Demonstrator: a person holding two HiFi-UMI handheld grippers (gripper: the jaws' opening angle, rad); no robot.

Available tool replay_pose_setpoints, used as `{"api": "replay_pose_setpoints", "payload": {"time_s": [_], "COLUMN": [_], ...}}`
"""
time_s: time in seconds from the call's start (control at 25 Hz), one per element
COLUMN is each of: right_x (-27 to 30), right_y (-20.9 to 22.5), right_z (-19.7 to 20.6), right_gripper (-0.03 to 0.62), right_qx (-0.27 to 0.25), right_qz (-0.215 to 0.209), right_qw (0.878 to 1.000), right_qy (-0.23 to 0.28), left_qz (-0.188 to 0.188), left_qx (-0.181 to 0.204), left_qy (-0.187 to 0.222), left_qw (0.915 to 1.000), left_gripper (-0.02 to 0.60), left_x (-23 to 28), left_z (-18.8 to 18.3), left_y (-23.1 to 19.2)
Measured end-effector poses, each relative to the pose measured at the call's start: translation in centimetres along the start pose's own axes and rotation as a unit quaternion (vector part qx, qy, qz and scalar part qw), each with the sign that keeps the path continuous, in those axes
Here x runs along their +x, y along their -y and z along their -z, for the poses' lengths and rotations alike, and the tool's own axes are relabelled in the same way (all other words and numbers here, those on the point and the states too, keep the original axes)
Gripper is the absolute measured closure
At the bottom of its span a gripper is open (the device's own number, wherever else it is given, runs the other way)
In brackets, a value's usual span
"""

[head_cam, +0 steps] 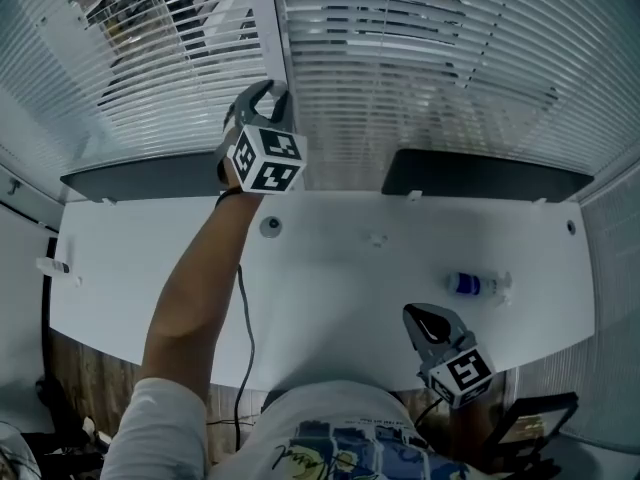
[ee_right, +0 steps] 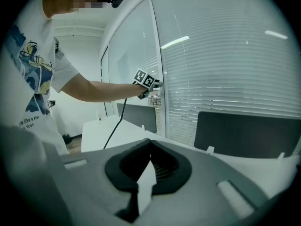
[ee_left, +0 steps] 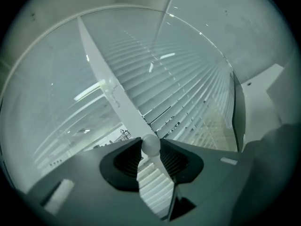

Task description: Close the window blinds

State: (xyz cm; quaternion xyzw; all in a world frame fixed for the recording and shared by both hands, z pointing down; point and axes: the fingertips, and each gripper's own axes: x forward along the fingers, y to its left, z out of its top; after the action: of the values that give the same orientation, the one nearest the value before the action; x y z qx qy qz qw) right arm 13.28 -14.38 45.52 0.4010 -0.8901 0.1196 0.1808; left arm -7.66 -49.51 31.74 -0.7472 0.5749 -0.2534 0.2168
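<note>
In the head view the left tool (head_cam: pixel 266 96) is raised to the white frame post between two panels of window blinds (head_cam: pixel 430 58), which hang behind the far edge of the smooth white desk (head_cam: pixel 330 298). The left panel's thin horizontal slats stand tilted enough to see through, while the right panel's lie flatter. The right tool (head_cam: pixel 424 318) hangs low near the person's body, well apart from a small bottle (head_cam: pixel 478 285) lying on the desk. In the left gripper view the ribbed dark pads are pinched on the rounded knob end of a slim, smooth white tilt wand (ee_left: pixel 115 91). The step in hand looks like twisting that wand: hold the pinch firm, roll about the wand's own line without pulling sideways, and stop once the slats overlap. In the right gripper view the jaws meet at their tips with nothing between them.
</note>
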Motion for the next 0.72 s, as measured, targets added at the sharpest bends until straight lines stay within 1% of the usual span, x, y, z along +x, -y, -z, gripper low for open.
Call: {"api": "replay_pose_setpoints", "payload": {"time_s": [0.16,0.28,0.36,0.4,0.44,0.52,0.72], "right_x": [-0.14,-0.25,-0.33,-0.37,-0.42,-0.46,-0.53], "right_y": [0.15,0.38,0.42,0.44,0.46,0.48,0.64], "right_z": [0.24,0.39,0.22,0.27,0.36,0.38,0.1], "right_gripper": [0.592,0.592,0.592,0.592,0.592,0.592,0.592], "right_qx": [0.002,0.007,0.005,0.006,0.008,0.009,0.004], "right_qz": [0.001,0.003,0.005,0.005,0.005,0.005,0.008], "right_qw": [1.0,1.0,1.0,1.0,1.0,1.0,1.0], "right_qy": [0.001,-0.001,-0.002,-0.002,-0.001,0.002,0.004], "left_qz": [-0.001,0.0,-0.001,-0.001,-0.002,-0.004,0.004], "left_qx": [-0.061,-0.105,-0.126,-0.131,-0.131,-0.117,-0.043], "left_qy": [0.003,0.005,0.006,0.006,0.006,0.007,0.008], "left_qw": [0.9981,0.9945,0.992,0.9914,0.9913,0.9931,0.999], "left_gripper": [0.456,0.456,0.456,0.456,0.456,0.454,0.446], "left_x": [-0.14,-0.14,-0.19,-0.24,-0.29,-0.35,-0.38], "left_z": [0.08,-0.02,-0.04,-0.05,-0.08,-0.15,-0.01], "left_y": [-0.19,-0.38,-0.43,-0.43,-0.43,-0.44,-0.09]}}
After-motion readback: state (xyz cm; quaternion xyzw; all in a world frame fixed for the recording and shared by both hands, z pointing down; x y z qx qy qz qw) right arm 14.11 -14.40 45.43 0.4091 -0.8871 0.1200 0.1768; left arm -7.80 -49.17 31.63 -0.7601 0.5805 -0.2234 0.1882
